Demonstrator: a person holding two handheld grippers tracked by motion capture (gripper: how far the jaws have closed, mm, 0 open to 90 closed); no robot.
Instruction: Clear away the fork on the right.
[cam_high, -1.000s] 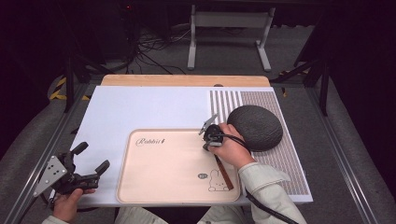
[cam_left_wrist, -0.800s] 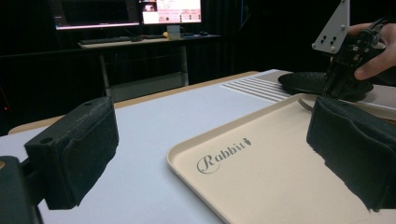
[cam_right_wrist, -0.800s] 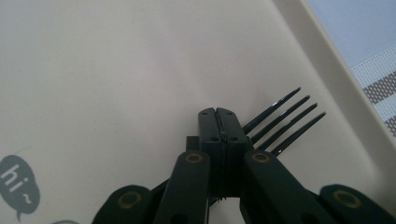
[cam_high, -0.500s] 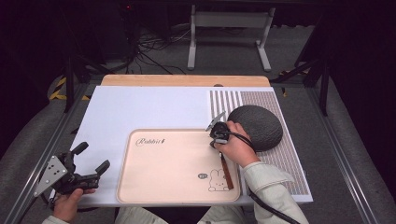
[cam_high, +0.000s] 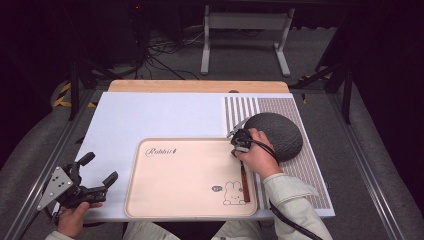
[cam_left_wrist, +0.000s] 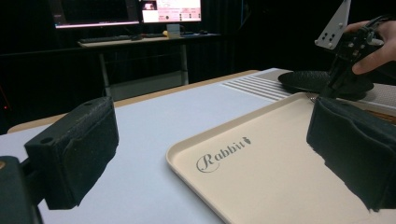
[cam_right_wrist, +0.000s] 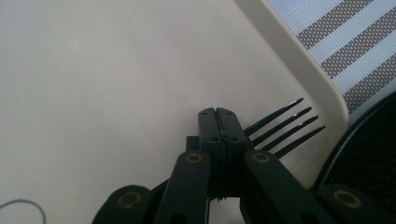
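From the high view, the right gripper (cam_high: 240, 141) sits at the far right corner of the cream tray (cam_high: 150, 200), hard against the dark round plate (cam_high: 280, 131) on the striped mat (cam_high: 310, 175), while a brown handle (cam_high: 244, 179) lies along the tray's right rim; I judge any lift or turn here could knock the plate or drag the utensil over the rim. The left gripper (cam_high: 95, 184) hovers off the tray's near left corner, jaws well apart and empty, clear of everything. In the left gripper view, its 2 padded jaws frame the tray's "Rabbit" lettering (cam_left_wrist: 223, 153), nothing between them, and the white tabletop (cam_left_wrist: 154, 116) lies bare beyond. In the right gripper view, the jaws are pressed fully together above a black fork (cam_right_wrist: 285, 126), whose 4 tines point at the tray wall; whether they pinch its neck I cannot tell. If the hold is shallow, the fork may swivel or slip, tines catching the rim.
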